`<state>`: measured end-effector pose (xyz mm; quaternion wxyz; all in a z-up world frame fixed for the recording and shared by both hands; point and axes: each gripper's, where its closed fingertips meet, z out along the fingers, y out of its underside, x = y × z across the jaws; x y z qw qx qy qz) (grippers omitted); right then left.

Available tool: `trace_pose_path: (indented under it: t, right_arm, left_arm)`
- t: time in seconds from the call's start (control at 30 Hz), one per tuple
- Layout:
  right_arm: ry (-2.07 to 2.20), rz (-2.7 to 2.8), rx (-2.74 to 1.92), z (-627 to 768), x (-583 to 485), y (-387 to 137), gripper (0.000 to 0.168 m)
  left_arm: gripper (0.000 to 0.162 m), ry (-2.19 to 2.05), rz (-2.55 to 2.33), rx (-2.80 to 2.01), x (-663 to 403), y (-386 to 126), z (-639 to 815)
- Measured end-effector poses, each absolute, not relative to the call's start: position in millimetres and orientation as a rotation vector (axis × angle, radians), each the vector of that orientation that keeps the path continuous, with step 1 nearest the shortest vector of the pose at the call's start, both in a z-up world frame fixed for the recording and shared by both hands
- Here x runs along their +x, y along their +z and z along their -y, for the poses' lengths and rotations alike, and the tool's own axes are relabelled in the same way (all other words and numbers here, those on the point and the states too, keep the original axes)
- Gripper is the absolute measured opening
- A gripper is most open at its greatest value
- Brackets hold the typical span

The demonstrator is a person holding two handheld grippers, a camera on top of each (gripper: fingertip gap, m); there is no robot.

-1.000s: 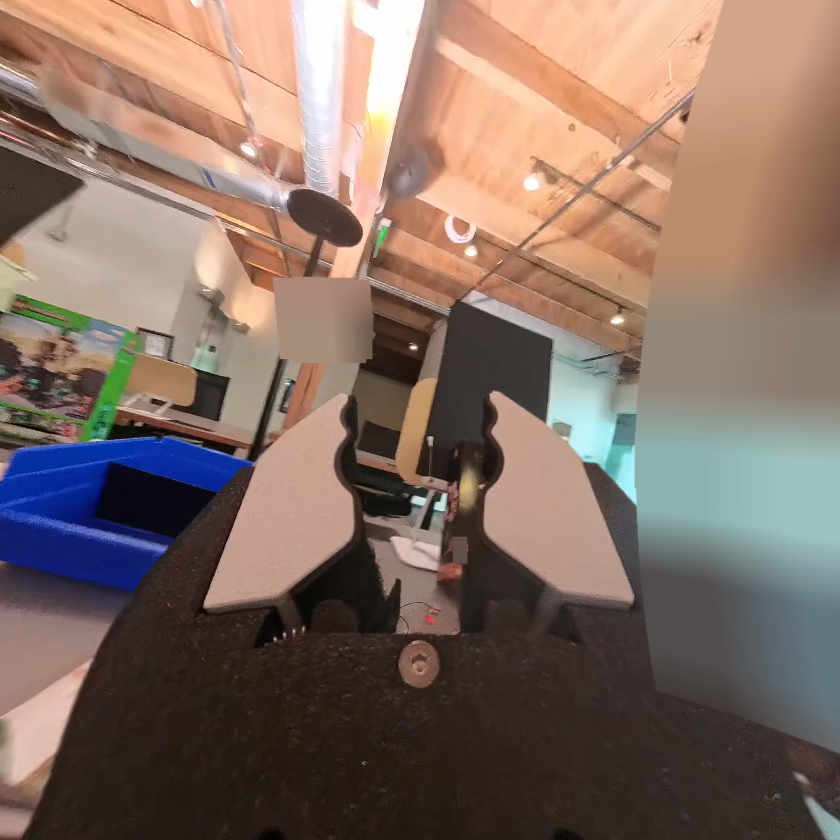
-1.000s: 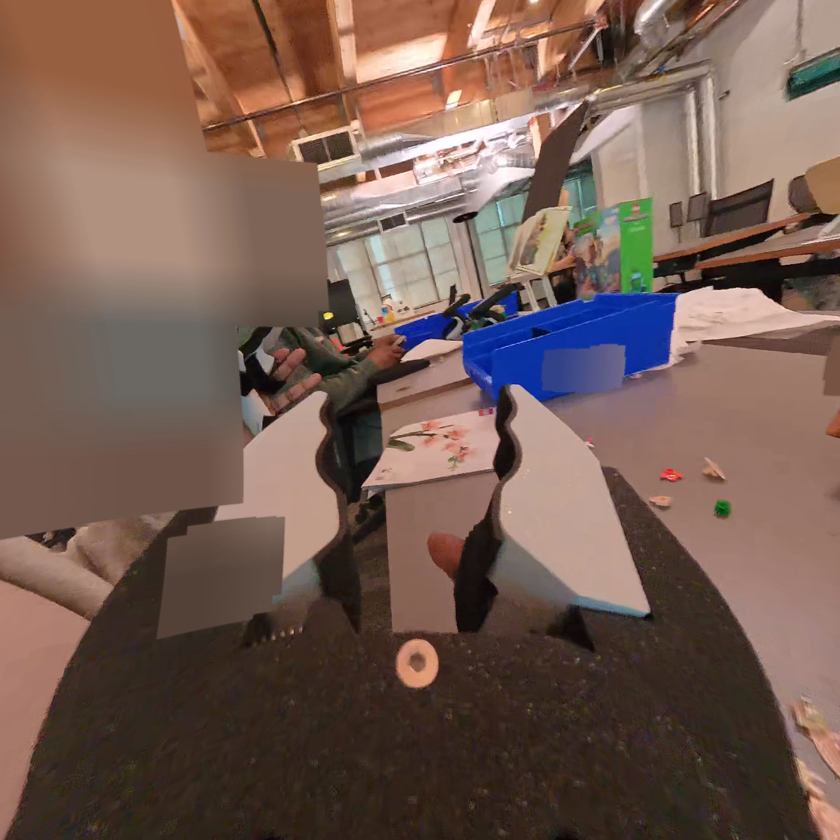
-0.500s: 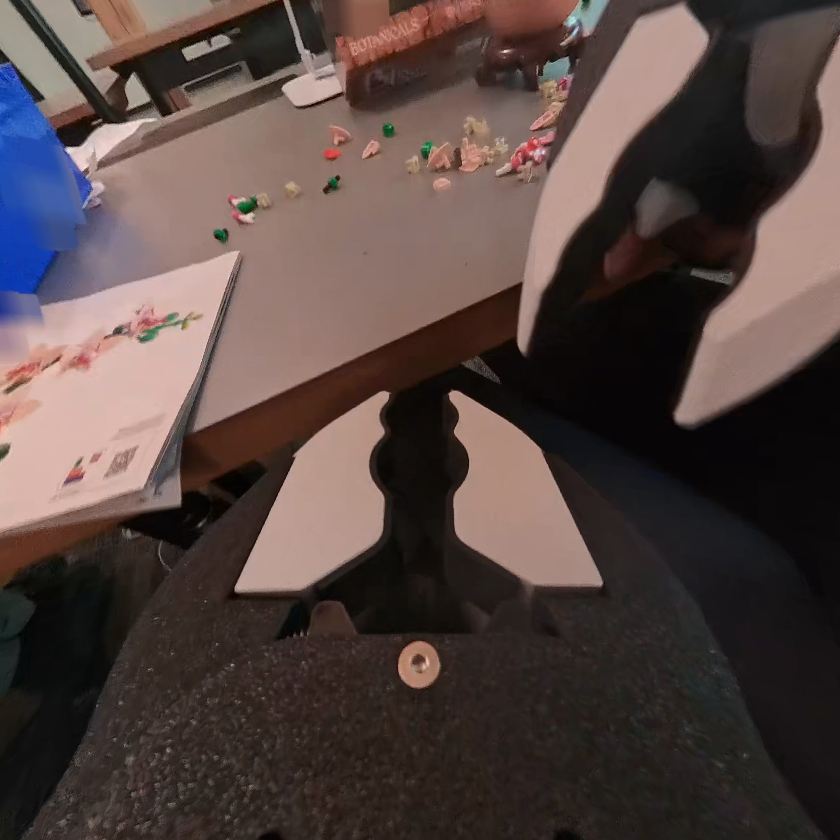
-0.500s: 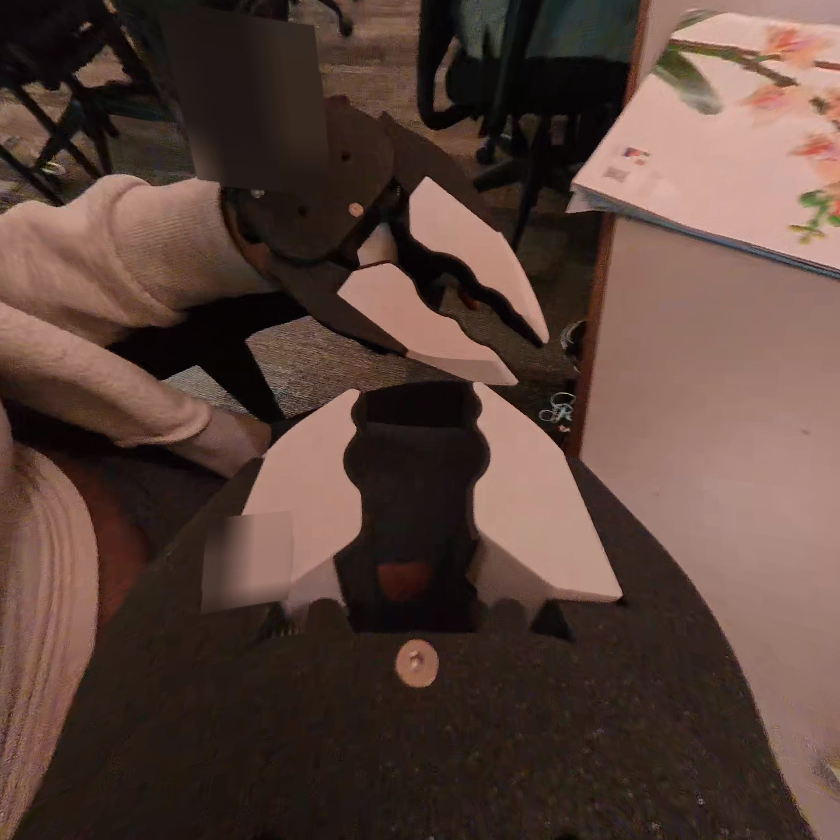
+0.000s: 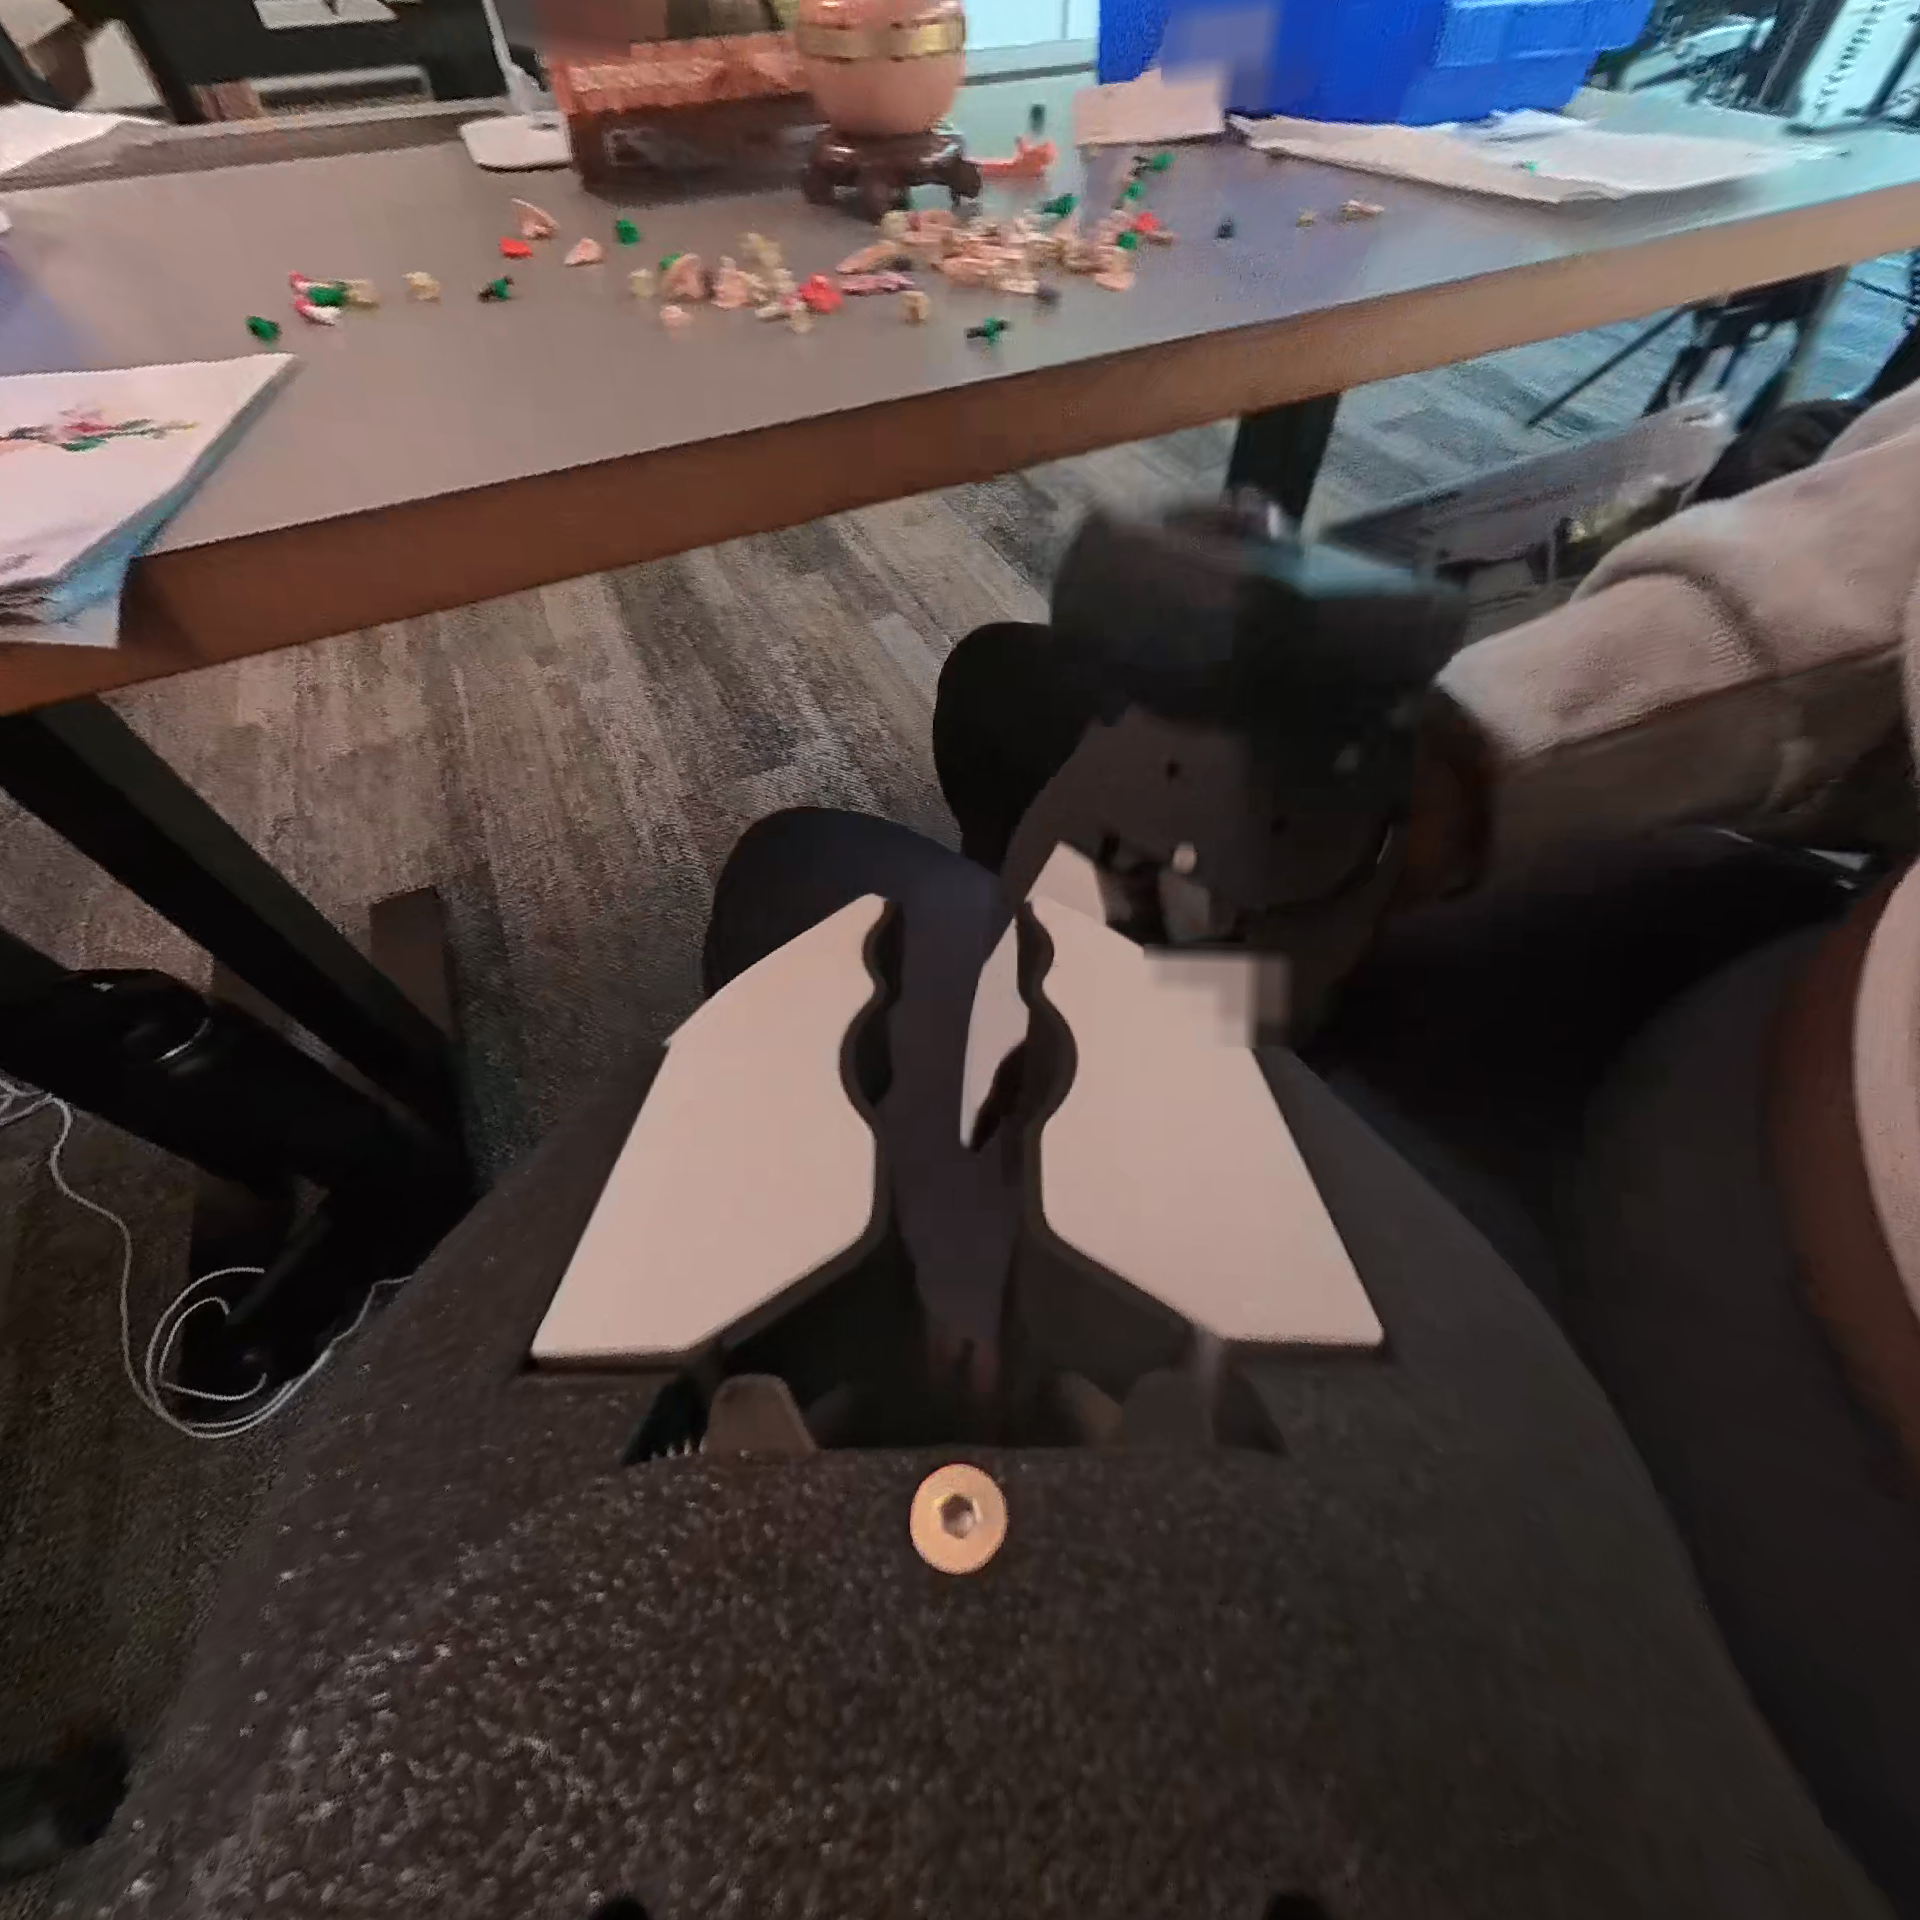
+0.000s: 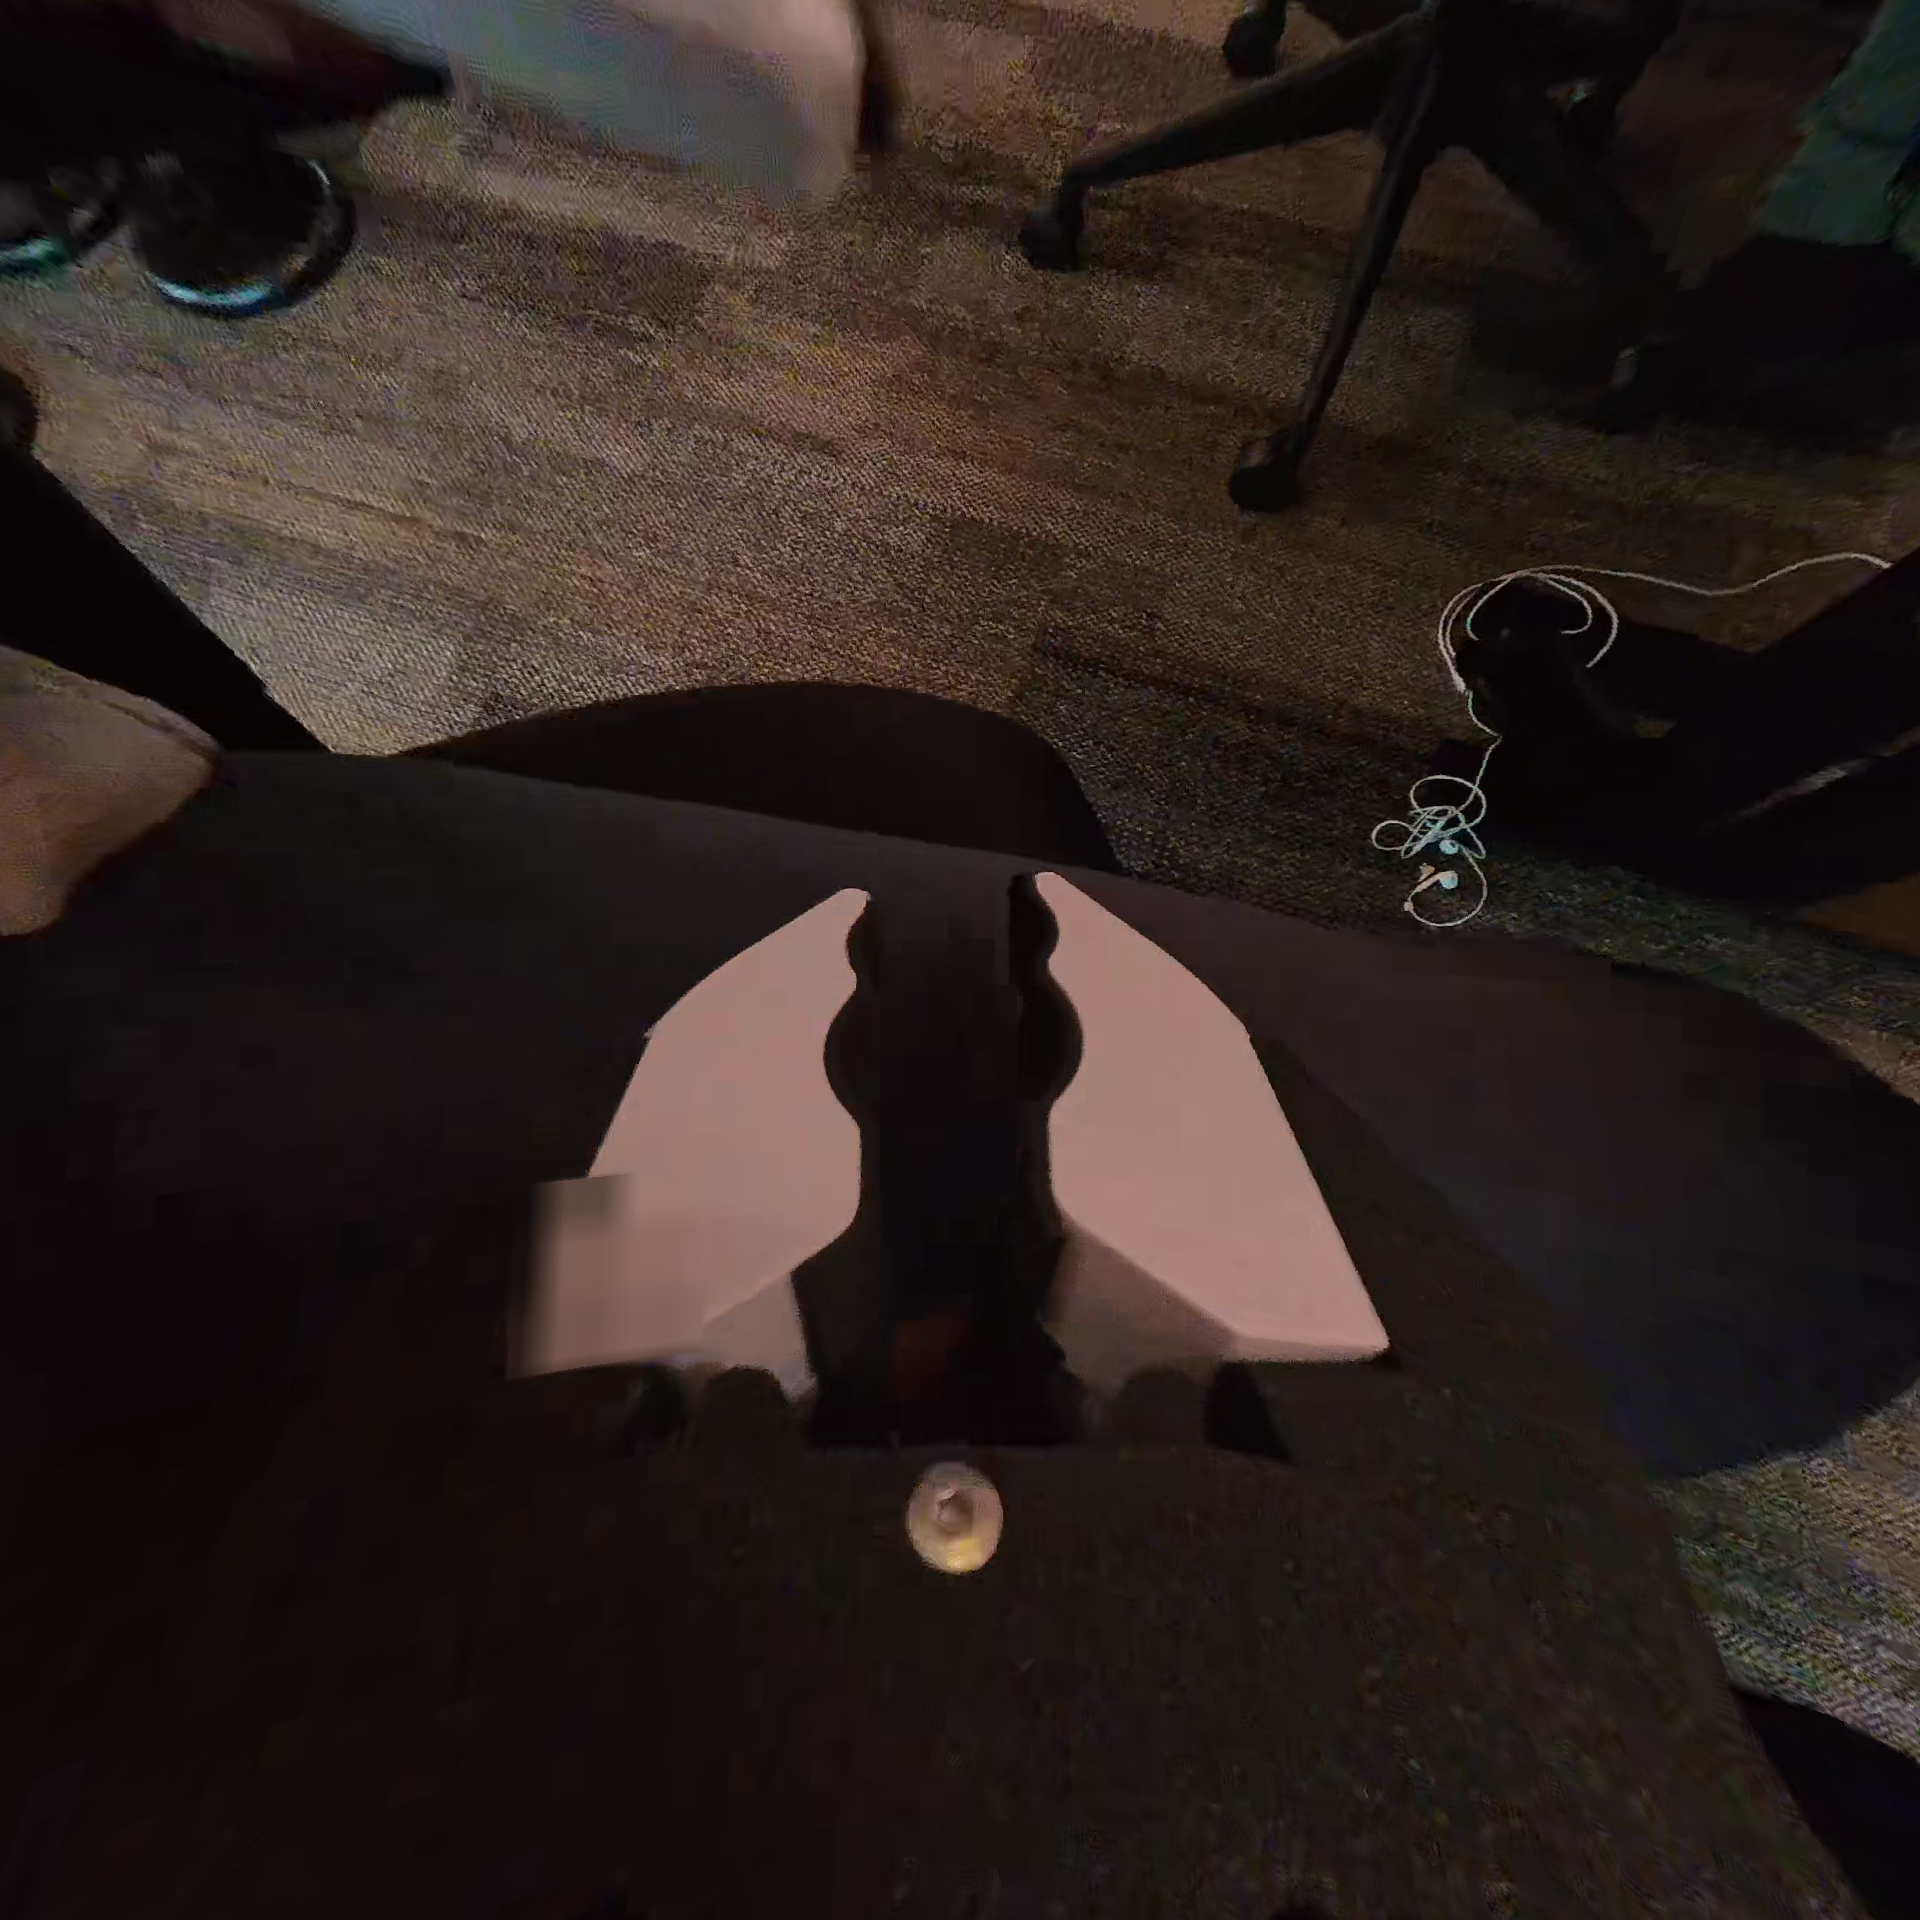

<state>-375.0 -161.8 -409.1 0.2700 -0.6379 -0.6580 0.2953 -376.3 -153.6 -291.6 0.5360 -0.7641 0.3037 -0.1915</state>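
My left gripper [image 5: 954,909] is open and empty. It is held below the table's edge, over a person's dark trousers [image 5: 821,873]. The black body of the right gripper [image 5: 1226,769] shows just beyond it on the right, held by a hand in a beige sleeve [image 5: 1683,644], its white fingers angled down toward my left fingers. In the right wrist view, my right gripper [image 6: 951,888] is open and empty. It points down at the dark lap [image 6: 727,790] and the carpet [image 6: 727,436].
A grey table [image 5: 499,416] stands ahead, with many small loose bricks [image 5: 935,260], a pink egg-shaped model on a brown stand [image 5: 883,73], a blue bin [image 5: 1351,52] and a booklet [image 5: 94,457]. Chair legs [image 6: 1340,312] and a white cord [image 6: 1455,821] are on the floor.
Both grippers have swung down from the ceiling and tabletop to below the table's edge. The right gripper, earlier above the left, now sits beside it, pointing at the floor.
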Motion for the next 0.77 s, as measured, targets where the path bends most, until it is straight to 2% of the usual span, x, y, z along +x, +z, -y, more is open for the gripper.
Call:
trace_pose_path:
  t: [0.03, 0.1, 0.3, 0.4, 0.5, 0.57, 0.6, 0.67, 0.7, 0.77]
  right_arm:
    - [0.771, 1.789, -1.68, 173, -378, -420, 0.024]
    - [0.739, 1.685, -1.571, 186, -387, -421, 0.03]
    - [0.812, 1.622, -1.59, 203, -401, -418, 0.029]
    - [0.724, 1.594, -1.581, 175, -426, -407, 0.024]
    - [0.588, 1.593, -1.511, 120, -458, -404, 0.026]
    - [0.557, 1.598, -1.534, 78, -484, -420, 0.029]
    - [0.604, 1.616, -1.545, 61, -500, -433, 0.04]
    - [0.949, 1.532, -1.55, 37, -539, -445, 0.021]
    - [0.964, 1.489, -1.641, 8, -552, -468, 0.017]
    - [0.868, 1.513, -1.804, -50, -570, -539, 0.021]
  left_arm:
    - [0.021, -0.464, -0.734, -1.812, -375, -291, 162]
    - [0.02, -0.486, -0.746, -1.785, -372, -288, 180]
    - [0.02, -0.51, -0.593, -1.718, -386, -272, 200]
    - [0.02, -0.532, -0.436, -1.741, -404, -270, 200]
    - [0.019, -0.514, -0.143, -1.747, -442, -268, 203]
    - [0.016, -0.503, 0.099, -1.721, -478, -268, 212]
    - [0.015, -0.484, 0.219, -1.692, -498, -268, 219]
    - [0.012, -0.437, 0.434, -1.609, -539, -269, 241]
    - [0.01, -0.422, 0.511, -1.557, -554, -268, 254]
    - [0.009, -0.399, 0.618, -1.446, -574, -267, 279]
